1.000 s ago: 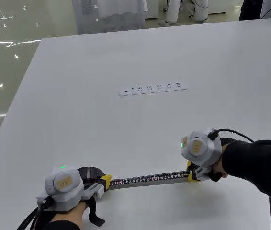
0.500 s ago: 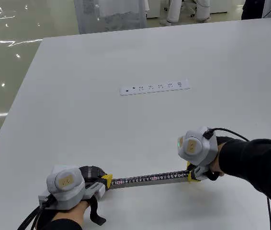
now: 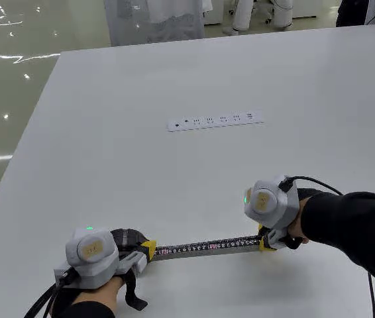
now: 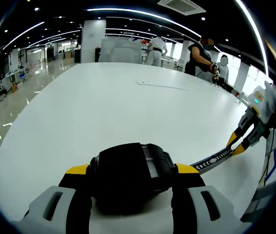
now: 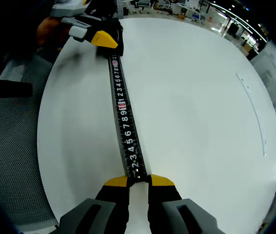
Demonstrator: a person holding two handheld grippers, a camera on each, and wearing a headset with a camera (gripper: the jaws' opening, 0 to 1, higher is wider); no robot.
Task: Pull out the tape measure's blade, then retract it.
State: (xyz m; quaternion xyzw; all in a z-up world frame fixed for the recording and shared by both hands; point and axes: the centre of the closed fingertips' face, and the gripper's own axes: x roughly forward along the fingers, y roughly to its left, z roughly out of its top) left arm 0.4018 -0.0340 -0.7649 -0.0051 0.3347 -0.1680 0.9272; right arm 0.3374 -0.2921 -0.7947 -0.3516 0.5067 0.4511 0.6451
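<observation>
1 tape measure (image 4: 130, 183) clamped in L gripper (image 4: 131, 169) jaws; 1 blade (image 5: 125, 117), tip hidden btw R gripper (image 5: 139, 181) jaws pinching it.

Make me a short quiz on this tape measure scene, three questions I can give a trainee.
1. True or false: the right hand-held gripper pinches the end of the blade.
2. What does the left hand-held gripper hold between its jaws? A: a screwdriver. B: the tape measure's case. C: nothing.
3. Short answer: which white thing lies flat on the table, farther from the person than the blade?

Key: 1 true. 2 B. 3 the power strip.
</observation>
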